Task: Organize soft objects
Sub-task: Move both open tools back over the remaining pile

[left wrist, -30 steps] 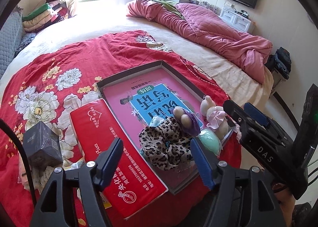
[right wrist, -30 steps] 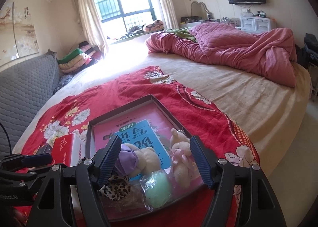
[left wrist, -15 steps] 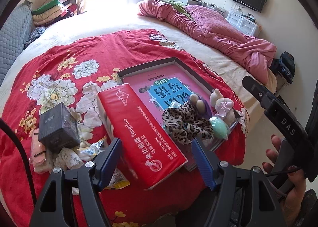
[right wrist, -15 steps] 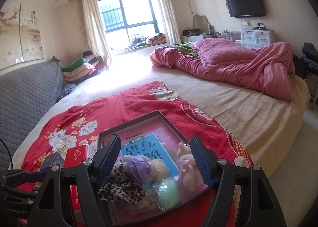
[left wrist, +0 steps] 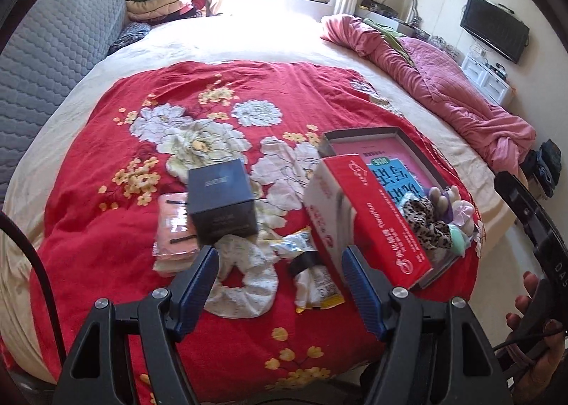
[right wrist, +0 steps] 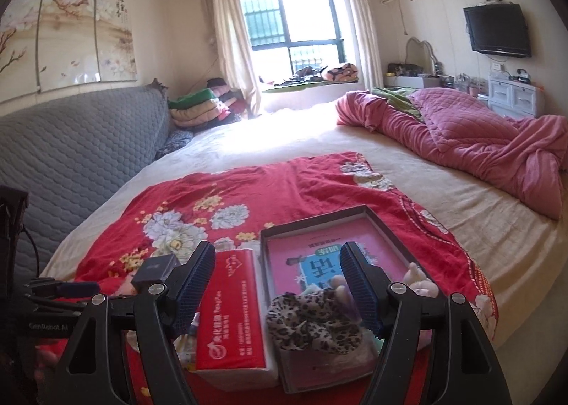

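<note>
A grey box lid [left wrist: 413,146] [right wrist: 316,224] with a pink book inside lies on the red floral cloth [left wrist: 142,163]. In it sit a leopard scrunchie [left wrist: 424,224] [right wrist: 312,325], a green puff [left wrist: 458,236] and small plush toys [left wrist: 458,208]. A white scrunchie [left wrist: 245,279] lies on the cloth just ahead of my open, empty left gripper [left wrist: 278,273]. My right gripper [right wrist: 277,277] is open and empty, held above the lid's near end.
A red tissue pack [left wrist: 369,217] [right wrist: 230,312] lies left of the lid. A dark box [left wrist: 222,201], a pink packet [left wrist: 174,227] and a crumpled wrapper [left wrist: 312,273] lie beside the white scrunchie. A pink quilt [right wrist: 479,135] is bunched at far right.
My left gripper has swung left, away from the lid, and now faces the white scrunchie and the dark box. My right gripper has pulled back and risen above the lid.
</note>
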Motion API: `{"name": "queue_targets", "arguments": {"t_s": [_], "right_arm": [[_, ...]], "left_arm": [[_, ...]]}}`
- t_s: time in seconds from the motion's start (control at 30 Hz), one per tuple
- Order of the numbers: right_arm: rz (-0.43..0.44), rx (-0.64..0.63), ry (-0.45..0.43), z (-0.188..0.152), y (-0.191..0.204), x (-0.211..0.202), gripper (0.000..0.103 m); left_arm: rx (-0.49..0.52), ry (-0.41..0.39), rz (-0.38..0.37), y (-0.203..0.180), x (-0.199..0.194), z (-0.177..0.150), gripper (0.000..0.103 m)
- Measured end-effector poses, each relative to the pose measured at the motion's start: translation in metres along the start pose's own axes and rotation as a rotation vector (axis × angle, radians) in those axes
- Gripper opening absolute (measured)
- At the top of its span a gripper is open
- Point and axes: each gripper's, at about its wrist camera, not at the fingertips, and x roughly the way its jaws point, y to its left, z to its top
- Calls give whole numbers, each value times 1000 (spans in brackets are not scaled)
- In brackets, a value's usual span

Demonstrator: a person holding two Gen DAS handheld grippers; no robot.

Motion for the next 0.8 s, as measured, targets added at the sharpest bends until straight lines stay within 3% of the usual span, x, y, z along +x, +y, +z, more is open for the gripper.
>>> {"name": "queue_targets", "arguments": {"t_s": [0.43, 0.63, 0.8], "right_arm": [[126, -132, 72, -15, 81, 5, 74], [169, -197, 116, -30, 117, 11, 74], [203, -255, 162, -49, 141, 23, 74]], "left_arm": [[-218, 27, 100, 116, -11, -20, 71], [-254, 25, 105, 137, -11, -28, 71], [-252, 32, 83, 131, 6, -28, 71]]}}
